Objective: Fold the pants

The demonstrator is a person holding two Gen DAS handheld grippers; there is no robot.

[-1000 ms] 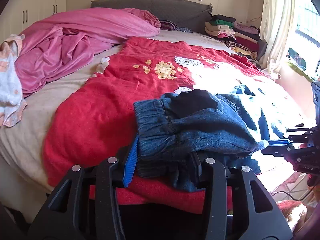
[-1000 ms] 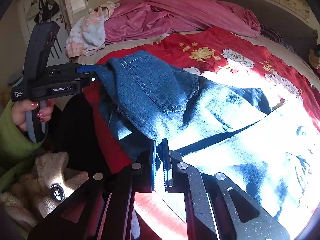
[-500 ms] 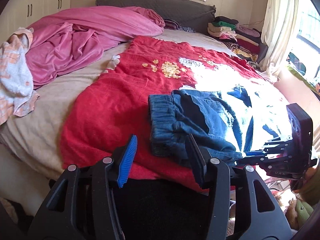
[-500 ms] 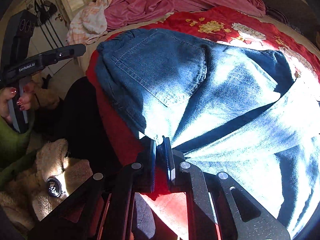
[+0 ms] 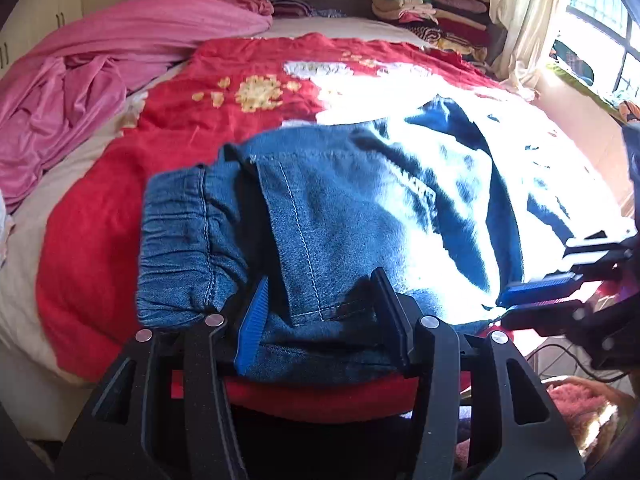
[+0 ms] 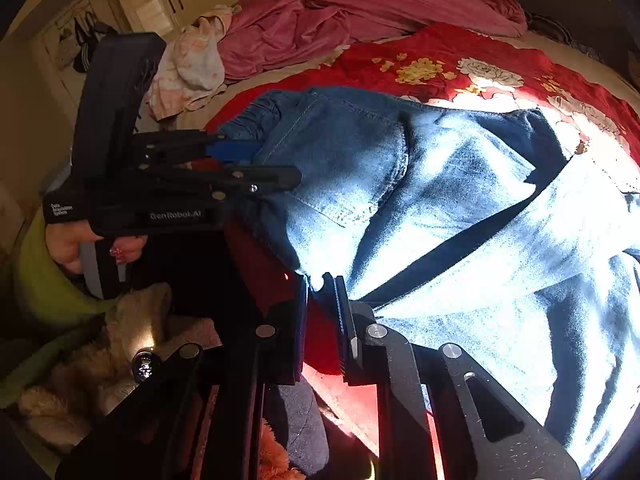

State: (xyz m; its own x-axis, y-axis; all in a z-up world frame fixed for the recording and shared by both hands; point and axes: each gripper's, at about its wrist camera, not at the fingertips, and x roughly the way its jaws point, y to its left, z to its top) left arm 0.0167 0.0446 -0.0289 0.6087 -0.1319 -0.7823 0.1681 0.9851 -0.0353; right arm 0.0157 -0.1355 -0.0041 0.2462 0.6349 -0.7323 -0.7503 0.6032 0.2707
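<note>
L gripper (image 5: 320,312), black w/ blue ribbed pads: fingers (image 5: 252,320) spread wide apart, straddling the near edge of the blue denim pants (image 5: 360,208) at the waist end. The gathered elastic waistband (image 5: 180,236) sits just left of the L pad; the denim fills the gap btwn the two pads, but the jaws aren't closed on it. In the right wrist view the same L gripper (image 6: 276,164) shows from the side, tips reaching over the waistband corner, fabric btwn upper and lower finger w/ a clear gap.

R gripper (image 6: 320,288): fingers nearly together, only a narrow slit btwn the pads, and a pinch of denim edge sits in that slit, at the seat/crotch side of the pants. Looks clamped on the fabric. From the left wrist view the R gripper (image 5: 536,304) is at the right side, blue pad against the sunlit denim edge; the grip itself is hard to read there bc of glare.

Pants lie on the red floral blanket (image 5: 132,184) at the near edge of the bed, waist toward the L gripper, legs running away into strong sunlight, one layer lapped over another.

No real containers in view. Crumpled pink bedsheet (image 5: 100,80) lies at the bed's far left; stack of folded clothes (image 5: 432,12) by the headboard; cream curtain (image 5: 524,16) beside the window.
</note>
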